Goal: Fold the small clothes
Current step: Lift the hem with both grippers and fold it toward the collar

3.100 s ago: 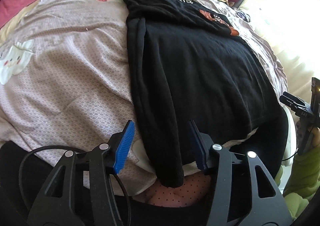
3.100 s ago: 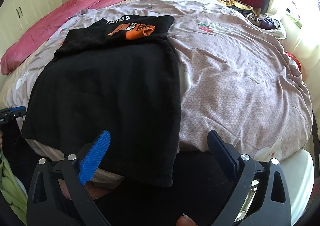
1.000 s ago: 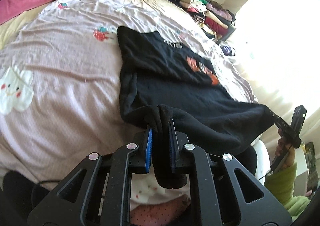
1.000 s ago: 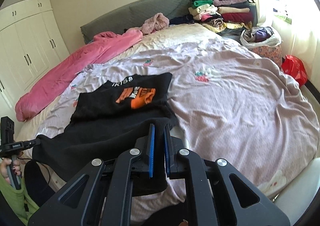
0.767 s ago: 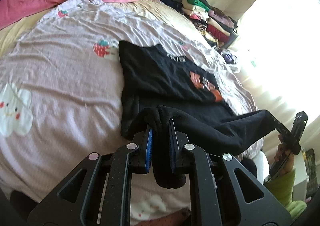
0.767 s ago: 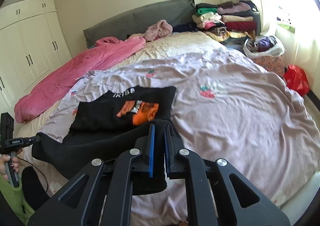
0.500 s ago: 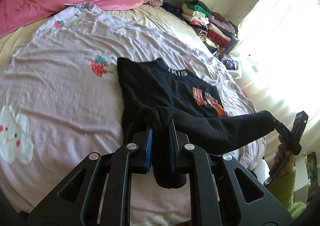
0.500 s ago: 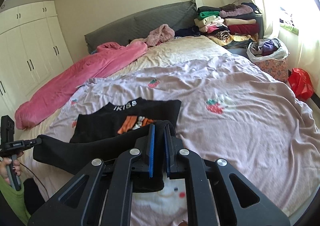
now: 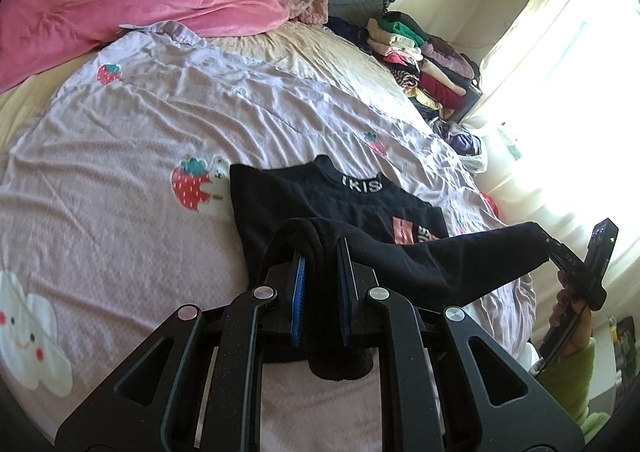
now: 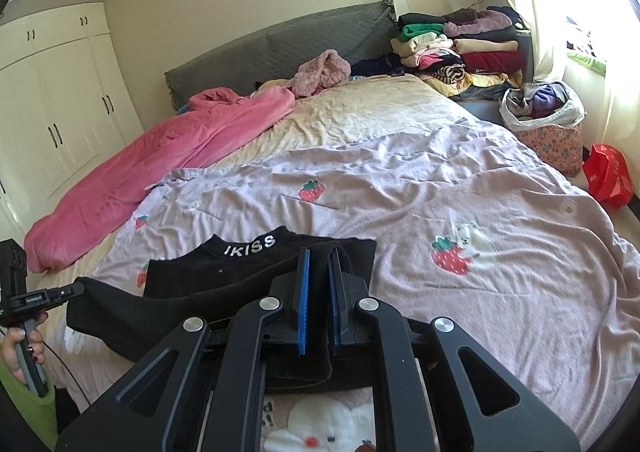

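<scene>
We see a wide bed under a lilac strawberry-print quilt, with a pink blanket bunched along its far left side and a stack of folded clothes by the headboard. On the near part of the quilt lies a black top, its collar lettered in white and turned toward the headboard. Its lower hem is lifted off the bed and stretched in a taut band between our two tools. The left tool is clamped tight on one hem corner, a thick roll of black cloth bulging up between its blue pads and hanging down behind them. The right tool is likewise closed on the opposite corner, cloth pinched between its pads. From the left wrist, the right tool shows small at the band's far end, though glare from the window blurs that grip somewhat.
</scene>
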`<state>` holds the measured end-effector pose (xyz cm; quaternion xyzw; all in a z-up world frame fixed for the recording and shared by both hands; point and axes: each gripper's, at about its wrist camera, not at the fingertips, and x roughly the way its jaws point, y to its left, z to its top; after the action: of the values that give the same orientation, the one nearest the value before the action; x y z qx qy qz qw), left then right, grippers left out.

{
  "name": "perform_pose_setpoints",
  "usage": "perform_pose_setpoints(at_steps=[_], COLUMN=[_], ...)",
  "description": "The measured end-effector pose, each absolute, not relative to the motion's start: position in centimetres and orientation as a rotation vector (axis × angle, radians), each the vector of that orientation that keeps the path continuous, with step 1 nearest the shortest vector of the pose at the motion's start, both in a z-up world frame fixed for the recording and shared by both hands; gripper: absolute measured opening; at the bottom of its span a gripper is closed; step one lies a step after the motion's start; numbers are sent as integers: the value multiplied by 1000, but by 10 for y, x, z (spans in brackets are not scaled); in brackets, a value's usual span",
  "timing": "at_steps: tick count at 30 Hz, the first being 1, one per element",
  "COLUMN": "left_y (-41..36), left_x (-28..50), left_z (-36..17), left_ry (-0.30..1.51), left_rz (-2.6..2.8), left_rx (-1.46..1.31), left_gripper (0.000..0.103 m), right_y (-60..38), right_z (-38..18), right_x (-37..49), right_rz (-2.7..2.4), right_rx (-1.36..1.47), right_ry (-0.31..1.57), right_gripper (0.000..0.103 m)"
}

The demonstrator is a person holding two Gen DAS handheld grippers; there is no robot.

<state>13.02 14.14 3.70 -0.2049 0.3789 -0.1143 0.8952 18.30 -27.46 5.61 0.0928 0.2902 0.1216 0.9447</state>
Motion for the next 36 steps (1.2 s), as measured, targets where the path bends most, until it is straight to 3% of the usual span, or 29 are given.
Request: perform_pose_setpoints(at_steps=[9,24,26,28,30,34,36], left_y=[156,162,161,160,159,156,154], left_x=[163,194,195,195,193,184,177], left_z=[28,-18,-20,-20,-17,-6,2], left_ry=[789,824,822,820,812,766,735], left_rz=[-191,-123,-126,-131,-135,-102,-82], left_rx=[-468,-470,-464,-458,-450,-414,-385], left_gripper=[7,9,9,10,13,44,44], right_y=[-271,-254,-251,-250,-252,-260,-261], right_z=[51,-5,-14,-21,-23,-19,-16], right_x=[223,271,273,273,271,260,255], right_rz=[219,64,58,53,50,42,41], right_rx=[192,117,95,88,105,132,129], right_ry=[633,724,739,748,744,713,700], right_gripper=[8,8,10,23,42,46,47])
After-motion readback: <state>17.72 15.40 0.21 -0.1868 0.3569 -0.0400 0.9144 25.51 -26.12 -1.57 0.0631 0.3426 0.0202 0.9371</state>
